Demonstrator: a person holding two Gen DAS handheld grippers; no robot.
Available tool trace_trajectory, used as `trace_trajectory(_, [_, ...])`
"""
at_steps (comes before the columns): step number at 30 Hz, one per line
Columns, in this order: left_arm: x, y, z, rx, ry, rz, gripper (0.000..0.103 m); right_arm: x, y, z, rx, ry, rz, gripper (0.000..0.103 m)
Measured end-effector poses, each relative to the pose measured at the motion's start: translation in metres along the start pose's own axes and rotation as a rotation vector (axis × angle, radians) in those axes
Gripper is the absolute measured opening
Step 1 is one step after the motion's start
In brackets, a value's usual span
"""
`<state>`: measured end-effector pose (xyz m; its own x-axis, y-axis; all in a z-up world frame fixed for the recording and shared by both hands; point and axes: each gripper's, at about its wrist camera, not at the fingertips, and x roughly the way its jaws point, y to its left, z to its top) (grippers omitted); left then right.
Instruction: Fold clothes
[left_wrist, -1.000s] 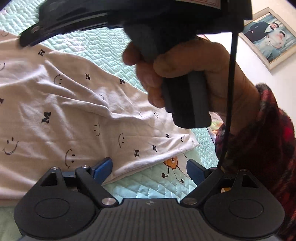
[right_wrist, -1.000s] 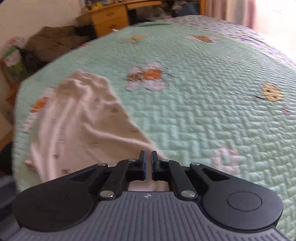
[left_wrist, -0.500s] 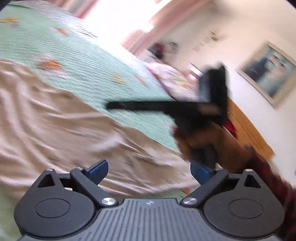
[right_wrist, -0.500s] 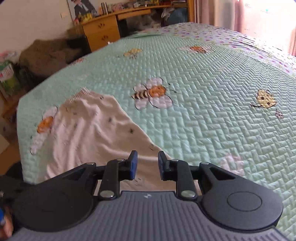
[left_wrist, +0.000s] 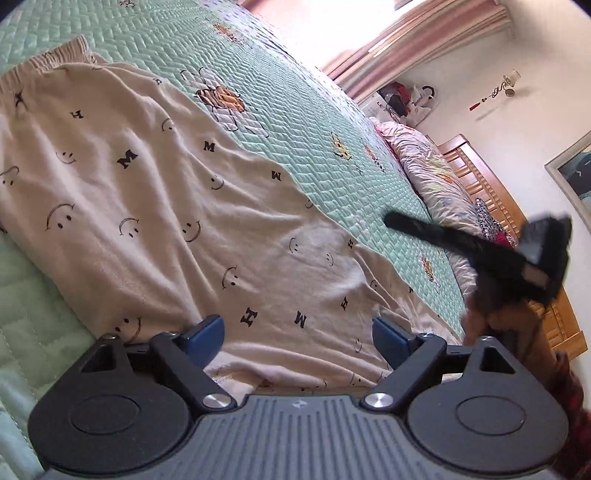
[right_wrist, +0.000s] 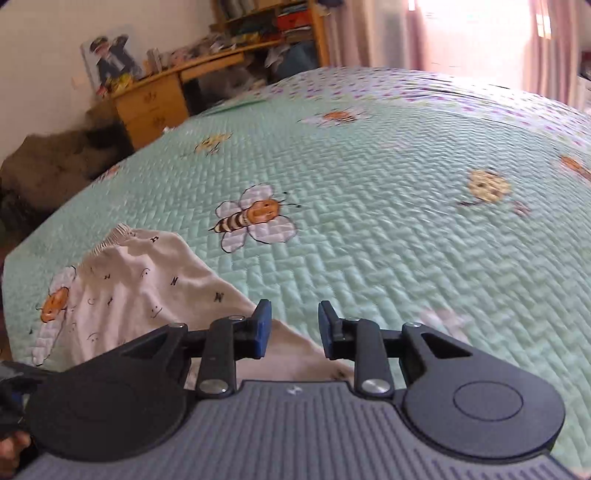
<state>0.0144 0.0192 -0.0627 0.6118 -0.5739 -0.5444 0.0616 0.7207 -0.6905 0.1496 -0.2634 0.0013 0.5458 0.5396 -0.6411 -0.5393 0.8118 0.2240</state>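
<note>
Garment (left_wrist: 177, 206): cream, smiley-printed, lying spread on the green quilt (right_wrist: 369, 206).
Right gripper (right_wrist: 293, 328): having pinched the garment's edge a second ago, now parting its jaws and releasing.
Left gripper (left_wrist: 295, 332): hovering over the garment, jaws wide apart, empty.
Judgement: fold laid; regrasp pending.

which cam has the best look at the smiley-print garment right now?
Left wrist: the garment fills most of the frame, print and ribbed hem sharp, spread on the green quilt. Right wrist shows only its far end, small, partly hidden behind the right tool.
</note>
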Motion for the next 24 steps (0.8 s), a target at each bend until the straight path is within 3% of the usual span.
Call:
trace_trajectory(4, [-0.006,-0.011,0.001,0.014,-0.021,-0.043,0.09,-0.057,-0.02,-0.048,0.123,-0.037,-0.027,0.03])
trace_trajectory(9, [0.0,-0.046,-0.002,0.052,-0.016,-0.129,0.095,-0.094,-0.01,-0.1,0.171,-0.087,-0.035,0.03])
trace_trajectory(12, [0.02,-0.066,-0.006,0.032,0.052,-0.188,0.096,-0.096,-0.015,-0.115,0.193,-0.098,-0.082,0.03])
trace_trajectory(17, [0.068,-0.103,-0.022,0.154,0.138,-0.153,0.096,-0.087,-0.041,-0.111,0.203,-0.113,-0.097,0.03])
trace_trajectory(19, [0.086,-0.109,-0.029,0.184,0.172,-0.139,0.096,-0.084,-0.058,-0.103,0.243,-0.111,-0.039,0.028])
trace_trajectory(21, [0.104,-0.115,-0.037,0.214,0.206,-0.125,0.096,-0.078,-0.073,-0.096,0.282,-0.096,0.073,0.012])
trace_trajectory(24, [0.121,-0.119,-0.047,0.254,0.24,-0.115,0.096,-0.058,-0.092,-0.089,0.319,-0.027,0.206,0.012])
